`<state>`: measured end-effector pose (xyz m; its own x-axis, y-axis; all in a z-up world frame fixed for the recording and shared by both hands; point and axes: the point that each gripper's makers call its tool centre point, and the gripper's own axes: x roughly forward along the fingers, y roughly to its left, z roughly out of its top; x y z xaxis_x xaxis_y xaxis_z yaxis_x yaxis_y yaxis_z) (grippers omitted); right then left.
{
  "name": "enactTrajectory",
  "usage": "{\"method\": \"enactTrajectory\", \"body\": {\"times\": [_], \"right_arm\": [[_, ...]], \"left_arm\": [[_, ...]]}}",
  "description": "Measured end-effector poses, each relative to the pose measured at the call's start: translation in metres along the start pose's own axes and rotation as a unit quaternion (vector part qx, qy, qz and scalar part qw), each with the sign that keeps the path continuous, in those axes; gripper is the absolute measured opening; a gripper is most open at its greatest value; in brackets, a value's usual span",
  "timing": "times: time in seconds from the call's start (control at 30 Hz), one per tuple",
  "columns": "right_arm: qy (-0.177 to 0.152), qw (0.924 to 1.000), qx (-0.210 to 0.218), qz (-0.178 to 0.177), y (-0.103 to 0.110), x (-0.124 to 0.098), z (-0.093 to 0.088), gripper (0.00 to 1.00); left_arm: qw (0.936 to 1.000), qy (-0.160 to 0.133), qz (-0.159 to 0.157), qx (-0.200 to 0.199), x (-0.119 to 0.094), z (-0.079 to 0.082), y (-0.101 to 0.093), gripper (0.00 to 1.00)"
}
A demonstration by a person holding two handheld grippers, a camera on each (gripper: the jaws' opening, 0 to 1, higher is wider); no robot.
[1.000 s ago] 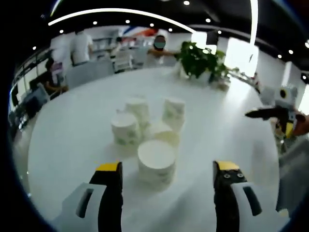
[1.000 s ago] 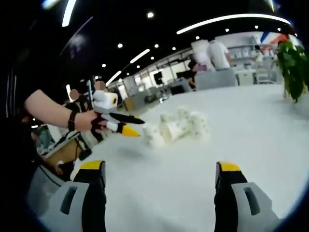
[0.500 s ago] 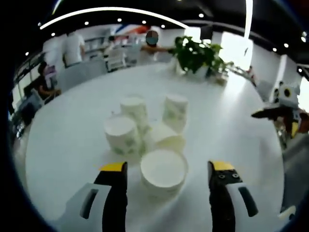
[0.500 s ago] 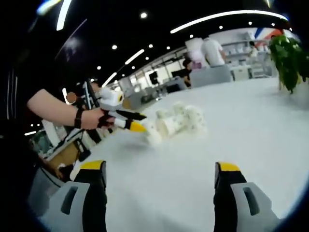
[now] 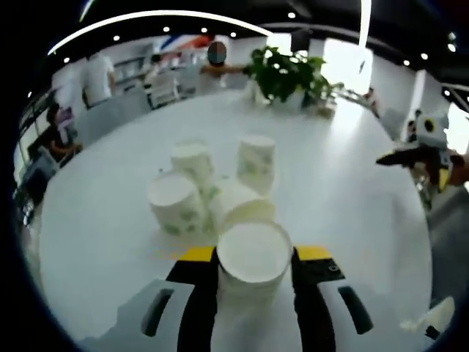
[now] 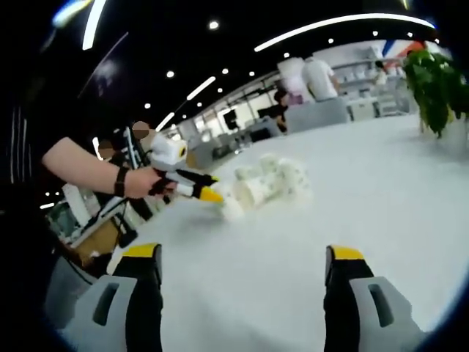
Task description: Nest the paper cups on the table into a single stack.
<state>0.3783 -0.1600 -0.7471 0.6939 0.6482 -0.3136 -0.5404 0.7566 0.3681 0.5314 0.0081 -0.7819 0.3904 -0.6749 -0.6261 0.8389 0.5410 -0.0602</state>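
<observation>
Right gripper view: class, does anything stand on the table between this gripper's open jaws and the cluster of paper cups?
Nothing visible does. The right gripper is open over bare white table, and the paper cups sit farther ahead. The left gripper reaches the cluster from the side, at its nearest cup, not across the right gripper's path.

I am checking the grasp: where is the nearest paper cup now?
In the left gripper view, the nearest paper cup stands upside down between the left gripper jaws, low and centre, just in front of the other cups.
</observation>
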Motion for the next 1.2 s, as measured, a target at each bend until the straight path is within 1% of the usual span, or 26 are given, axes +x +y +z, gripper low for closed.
{"method": "enactTrajectory", "body": {"times": [0.23,0.3,0.53,0.67,0.97,1.1,1.2], "right_arm": [[-0.004,1.0000,-0.002,-0.001,0.000,-0.001,0.003,0.89],[-0.006,1.0000,-0.002,-0.001,0.001,-0.002,0.005,0.89],[-0.009,1.0000,-0.001,-0.002,0.004,-0.004,0.006,0.89],[-0.014,0.9999,-0.005,0.002,0.009,-0.007,0.011,0.89],[-0.021,0.9997,-0.007,0.007,0.017,-0.012,0.017,0.89],[-0.023,0.9994,-0.020,0.016,0.028,-0.014,0.022,0.88],[-0.024,0.9993,-0.021,0.021,0.033,-0.015,0.024,0.88]], "left_arm": [[1.0000,0.002,-0.003,0.001,-0.004,-0.001,-0.004,0.37],[1.0000,0.000,0.001,0.002,-0.007,0.001,-0.005,0.37],[1.0000,-0.005,0.000,-0.002,-0.014,0.007,-0.012,0.37],[0.9999,-0.010,0.006,-0.006,-0.021,0.011,-0.015,0.37],[0.9998,-0.019,0.006,-0.005,-0.039,0.017,-0.032,0.37],[0.9997,-0.025,0.004,-0.004,-0.046,0.020,-0.040,0.37],[0.9995,-0.032,0.003,-0.002,-0.053,0.023,-0.047,0.36]]}}
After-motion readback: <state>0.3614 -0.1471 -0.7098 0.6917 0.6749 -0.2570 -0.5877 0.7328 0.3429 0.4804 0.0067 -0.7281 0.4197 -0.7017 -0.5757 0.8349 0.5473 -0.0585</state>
